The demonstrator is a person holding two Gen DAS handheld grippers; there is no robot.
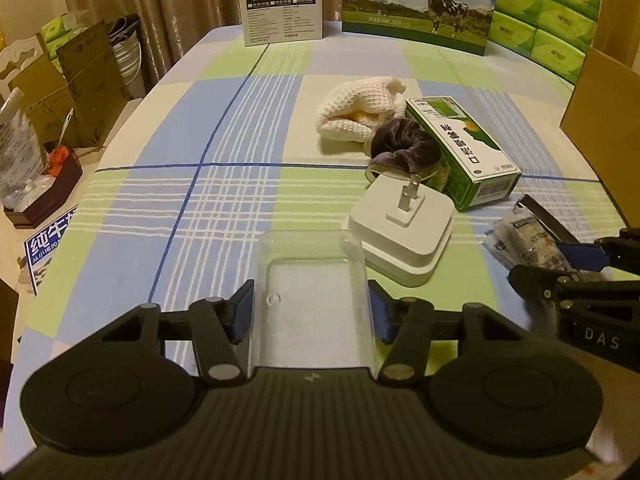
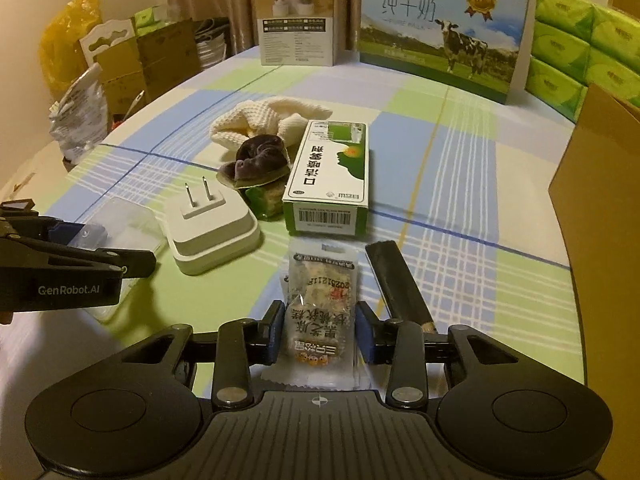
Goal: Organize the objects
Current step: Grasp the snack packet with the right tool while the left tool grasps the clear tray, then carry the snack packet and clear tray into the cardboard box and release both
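My left gripper [image 1: 311,312] is shut on a clear plastic box [image 1: 310,280] near the table's front edge; the box also shows in the right wrist view [image 2: 128,220]. My right gripper [image 2: 320,330] is shut on clear snack packets [image 2: 320,304], which also show in the left wrist view [image 1: 528,240]. A white plug adapter [image 1: 402,236] lies prongs up just right of the box. Behind it are a purple scrunchie [image 1: 404,146], a green and white carton [image 1: 464,148] and a cream knitted cloth [image 1: 360,108].
A dark flat bar [image 2: 396,284] lies right of the snack packets. A milk carton box [image 1: 420,0], a white product box [image 1: 280,4] and green tissue packs [image 1: 544,12] stand at the table's back. A brown cardboard box [image 2: 600,184] stands at the right.
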